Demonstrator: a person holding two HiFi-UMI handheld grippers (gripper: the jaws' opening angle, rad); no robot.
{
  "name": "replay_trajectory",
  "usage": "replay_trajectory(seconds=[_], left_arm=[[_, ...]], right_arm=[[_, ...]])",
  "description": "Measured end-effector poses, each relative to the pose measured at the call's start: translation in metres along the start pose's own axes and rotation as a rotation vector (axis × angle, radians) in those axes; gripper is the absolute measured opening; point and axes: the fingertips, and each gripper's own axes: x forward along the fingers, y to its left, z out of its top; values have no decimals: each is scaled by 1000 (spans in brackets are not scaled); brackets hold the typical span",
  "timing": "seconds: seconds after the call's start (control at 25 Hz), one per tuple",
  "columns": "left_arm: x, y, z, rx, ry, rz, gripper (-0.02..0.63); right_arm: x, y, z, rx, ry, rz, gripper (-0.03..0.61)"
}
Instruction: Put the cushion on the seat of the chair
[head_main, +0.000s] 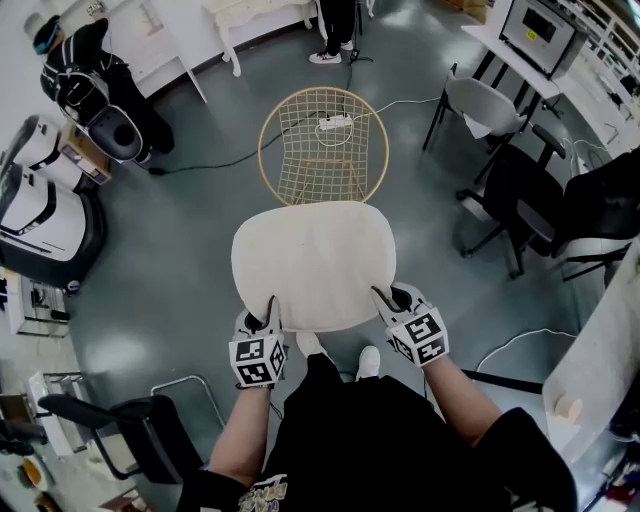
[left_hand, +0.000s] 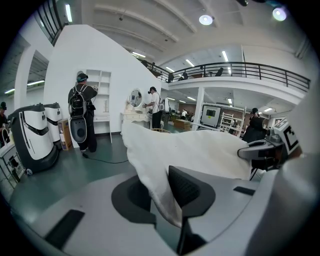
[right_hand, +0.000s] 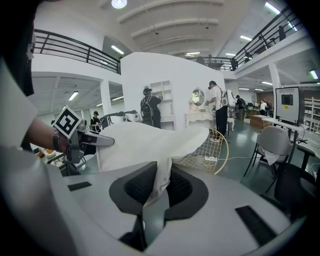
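The cushion (head_main: 315, 262) is a pale cream pad, rounded-square and soft, with a faint seam line along its edge. It hangs in the air just ahead of the person's shoes (head_main: 368, 360), held by its two near corners. It is not on any seat. The left gripper (head_main: 272, 306) has its jaws drawn in on the near left corner – the left gripper view shows the cloth pinched between the dark pads (left_hand: 186, 189) and drooping below them. The right gripper (head_main: 386, 298) is closed the same way on the near right corner, with fabric folded between its pads (right_hand: 142, 187).

Just beyond the cushion's far edge stands the gold wire chair (head_main: 322, 150), its round mesh back facing the person; in the head view the cushion covers its near part. A white power strip (head_main: 335, 123) with cables lies on the floor behind it. Farther right stand a grey chair (head_main: 485, 105) and a black office chair (head_main: 520, 190), well apart from the wire one. At far left a person with a backpack (head_main: 85, 70) stands by white shelving.
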Motion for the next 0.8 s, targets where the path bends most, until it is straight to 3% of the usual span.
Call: replay_trajectory(seconds=[0.8], left_arm=[[52, 144, 32, -29, 19, -19, 91]], right_arm=[[139, 40, 55, 23, 41, -10, 57]])
